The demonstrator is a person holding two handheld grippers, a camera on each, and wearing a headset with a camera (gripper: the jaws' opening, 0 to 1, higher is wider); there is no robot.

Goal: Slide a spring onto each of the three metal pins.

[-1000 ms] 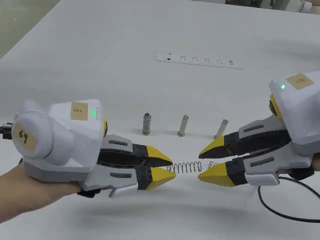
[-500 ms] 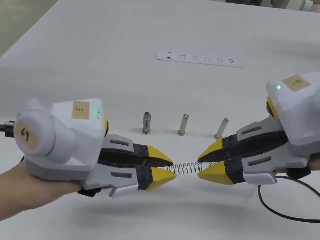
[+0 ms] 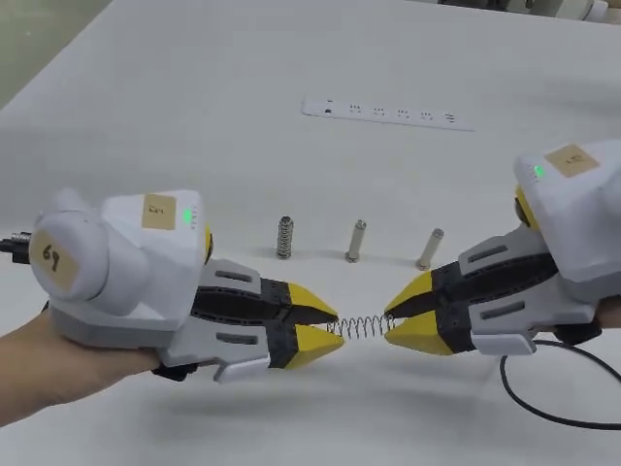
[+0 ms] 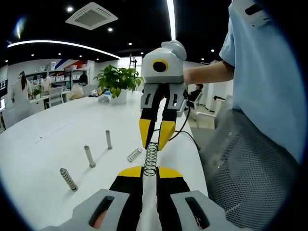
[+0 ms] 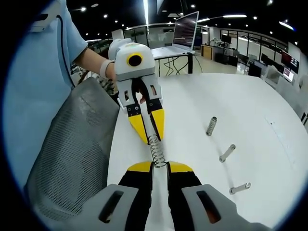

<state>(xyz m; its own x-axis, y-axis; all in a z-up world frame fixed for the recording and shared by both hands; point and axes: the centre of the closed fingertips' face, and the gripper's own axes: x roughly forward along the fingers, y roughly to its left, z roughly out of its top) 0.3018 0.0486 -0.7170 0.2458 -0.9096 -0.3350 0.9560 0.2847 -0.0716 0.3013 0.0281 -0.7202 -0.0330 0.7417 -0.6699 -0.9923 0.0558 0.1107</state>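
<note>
Claws (image 3: pixel 330 328) (image 3: pixel 392 325) closer — three pins (image 3: pixel 284 256) (image 3: pixel 357 241) (image 3: pixel 430 249), three springs (image 4: pixel 68 178) (image 4: pixel 150 159) (image 4: pixel 134 154)

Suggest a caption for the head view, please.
Left gripper and right gripper hold one spring between them; three pins behind, one already sprung.

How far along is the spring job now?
One done: the leftmost silver metal pin carries a grey coil spring. In hand: left gripper and right gripper pinch a second coiled wire spring. Left: the middle pin and right pin, both bare.
</note>
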